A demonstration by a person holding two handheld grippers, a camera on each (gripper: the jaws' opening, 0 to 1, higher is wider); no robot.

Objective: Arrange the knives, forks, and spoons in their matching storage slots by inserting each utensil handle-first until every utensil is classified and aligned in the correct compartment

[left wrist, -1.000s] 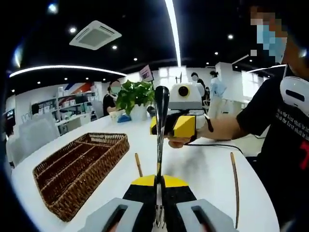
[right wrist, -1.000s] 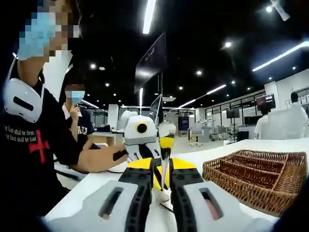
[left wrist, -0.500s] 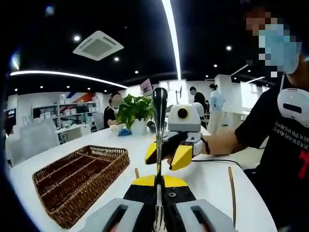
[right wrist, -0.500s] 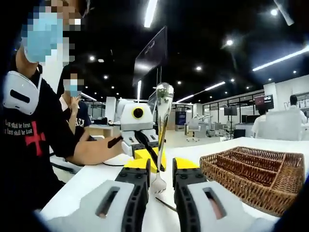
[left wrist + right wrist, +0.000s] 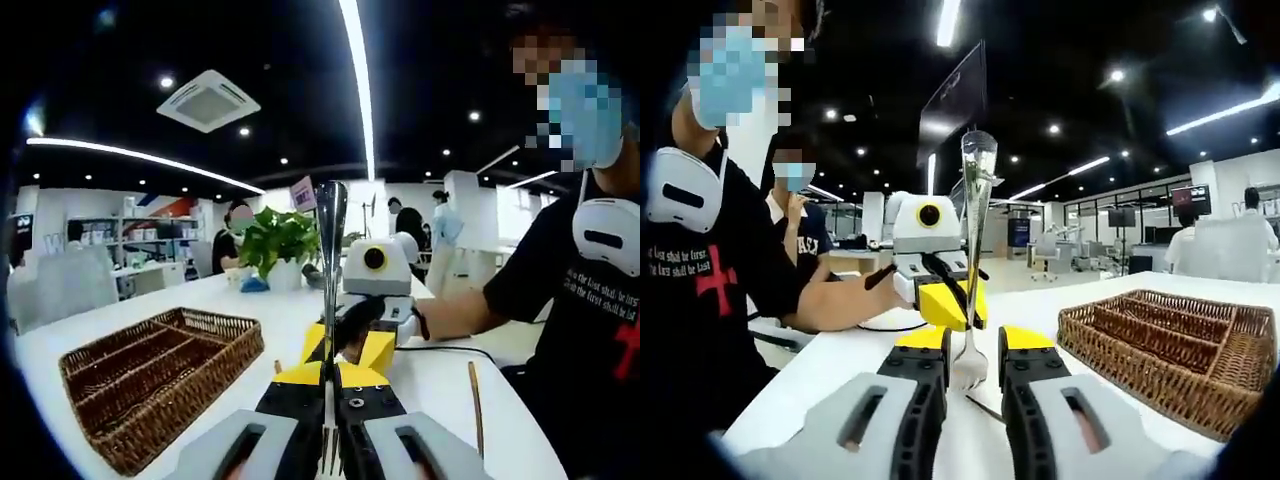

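Observation:
A shiny metal fork [image 5: 328, 280] stands upright with its handle end up and its tines low, back between my left jaws. My left gripper [image 5: 330, 376] is shut on it. In the right gripper view the same fork [image 5: 976, 230] rises in front of my left gripper [image 5: 952, 306], and its head hangs in the gap of my right gripper [image 5: 973, 345], which is open. The right gripper [image 5: 348, 346] faces me in the left gripper view, its yellow jaws spread behind the fork. The brown wicker tray [image 5: 210, 318] with long slots lies on the white table [image 5: 430, 400].
The wicker tray [image 5: 1120, 362] sits right of my right gripper. A thin wooden-handled utensil [image 5: 473, 405] lies on the table, another short end [image 5: 277, 366] near the tray. A black cable [image 5: 470, 348] and a potted plant [image 5: 280, 240] lie beyond. A person [image 5: 580, 330] holds the grippers.
My right gripper's jaws have parted and let go of the fork, backing off a little. The left gripper keeps hold of the fork. Both views have shifted slightly.

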